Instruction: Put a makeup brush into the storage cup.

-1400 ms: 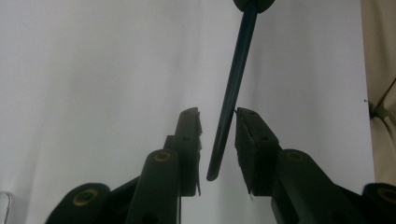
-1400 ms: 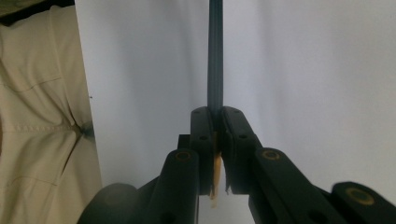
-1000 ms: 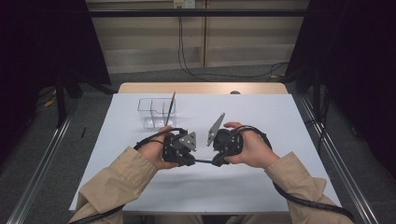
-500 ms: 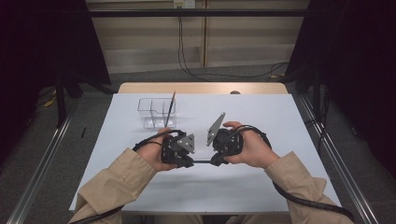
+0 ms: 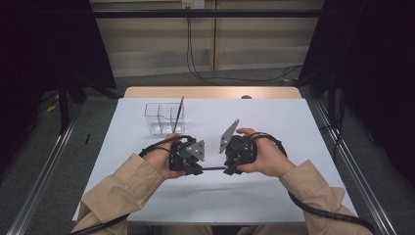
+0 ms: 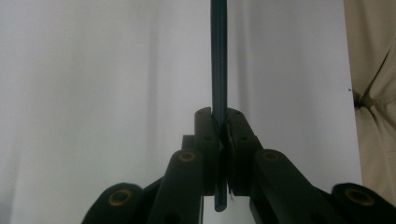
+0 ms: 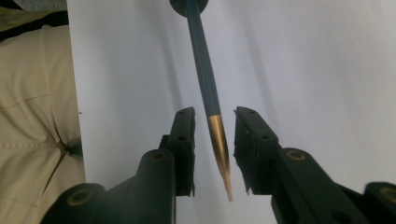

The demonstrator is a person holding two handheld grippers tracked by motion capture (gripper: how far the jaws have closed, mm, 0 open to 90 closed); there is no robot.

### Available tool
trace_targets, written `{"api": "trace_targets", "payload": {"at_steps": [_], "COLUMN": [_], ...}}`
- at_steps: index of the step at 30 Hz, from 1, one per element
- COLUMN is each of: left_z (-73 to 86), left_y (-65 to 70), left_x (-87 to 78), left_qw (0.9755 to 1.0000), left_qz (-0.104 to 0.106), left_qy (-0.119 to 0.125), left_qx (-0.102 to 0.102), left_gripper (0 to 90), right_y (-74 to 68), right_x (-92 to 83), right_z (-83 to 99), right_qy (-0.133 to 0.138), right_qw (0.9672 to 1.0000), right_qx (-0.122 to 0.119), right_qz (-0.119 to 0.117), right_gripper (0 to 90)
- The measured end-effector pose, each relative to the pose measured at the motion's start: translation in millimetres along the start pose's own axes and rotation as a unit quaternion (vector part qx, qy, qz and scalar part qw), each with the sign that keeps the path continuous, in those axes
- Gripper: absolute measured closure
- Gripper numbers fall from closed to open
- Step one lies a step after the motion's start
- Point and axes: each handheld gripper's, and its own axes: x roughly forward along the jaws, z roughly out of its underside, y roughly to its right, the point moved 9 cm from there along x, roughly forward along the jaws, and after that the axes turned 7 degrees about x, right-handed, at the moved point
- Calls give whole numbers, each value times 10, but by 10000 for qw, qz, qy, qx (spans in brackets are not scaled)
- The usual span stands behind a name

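The handover of the paintbrush was in its last stage, low over the table; the left gripper clamped its handle; the right gripper had just been opening, pads clear of the tip; next, I judged, the right should back straight off.

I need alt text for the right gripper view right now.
A dark blue paintbrush with a gold ferrule lies between the right hand-held gripper, whose open jaws have just widened and stand clear of it. White table behind, a beige sleeve at left.
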Motion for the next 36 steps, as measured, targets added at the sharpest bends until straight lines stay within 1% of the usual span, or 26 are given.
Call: {"api": "trace_targets", "payload": {"at_steps": [3, 4, 9, 14, 16, 18, 19, 20, 21, 22, 23, 25, 26, 27, 28, 29, 30, 31, 33, 34, 36], "left_z": [4, 8, 8, 9, 10, 15, 10, -8, -22, -36, -55, -87, -111, -119, -132, -137, -152, -163, -155, -150, -156], "left_y": [-4, -7, -4, -5, 0, -22, -29, -34, -37, -32, -33, -23, -20, -21, -26, -29, -18, -17, -8, -3, 1], "left_x": [-13, -16, -16, -7, -3, -7, -11, -15, -25, -27, -28, -21, -13, -8, -1, 0, 9, 18, 34, 36, 38], "left_qw": [10000, 10000, 10000, 10000, 9999, 9998, 9996, 9992, 9991, 9991, 9990, 9990, 9988, 9989, 9988, 9988, 9982, 9978, 9977, 9976, 9973], "left_qz": [2, 2, 16, 32, 70, 45, 60, 48, 60, 66, 40, 92, 93, 95, 67, 93, 140, 139, 172, 209, 195], "left_qy": [3, -13, 17, 13, 44, 111, 188, 306, 352, 368, 386, 390, 426, 424, 451, 453, 537, 603, 598, 586, 642], "left_qx": [-8, 3, -6, -34, -87, -160, -178, -233, -233, -204, -222, -203, -213, -196, -182, -174, -234, -253, -274, -302, -310], "left_gripper": [855, 854, 854, 853, 851, 836, 827, 798, 757, 753, 743, 741, 742, 743, 742, 740, 738, 735, 728, 719, 719], "right_y": [12, 20, 36, 35, 26, 13, 11, 3, -1, 2, 1, 2, -11, -15, -24, -29, -29, -34, -51, -56, -53], "right_x": [-9, -8, -16, -3, -3, -5, -5, -4, -4, -4, 0, 13, 18, 27, 31, 35, 39, 36, 34, 30, 22], "right_z": [32, 43, 85, 99, 99, 100, 100, 97, 92, 90, 89, 76, 74, 57, 50, 42, 27, 18, 2, -5, -14], "right_qy": [-81, -109, -204, -292, -320, -342, -339, -326, -311, -316, -336, -319, -348, -319, -319, -322, -286, -270, -218, -196, -180], "right_qw": [10000, 9999, 9997, 9993, 9991, 9991, 9991, 9991, 9991, 9991, 9991, 9990, 9990, 9990, 9991, 9990, 9990, 9992, 9992, 9993, 9993], "right_qx": [3, -48, -74, -205, -241, -258, -253, -276, -275, -263, -268, -298, -276, -320, -297, -324, -331, -286, -344, -324, -338], "right_qz": [35, 43, 72, 99, 99, 78, 75, 33, 22, 45, 39, 36, 13, 3, -6, -2, 32, 61, -24, -30, -3], "right_gripper": [692, 701, 816, 841, 845, 849, 850, 852, 853, 852, 852, 853, 853, 853, 853, 854, 854, 855, 854, 855, 855]}}
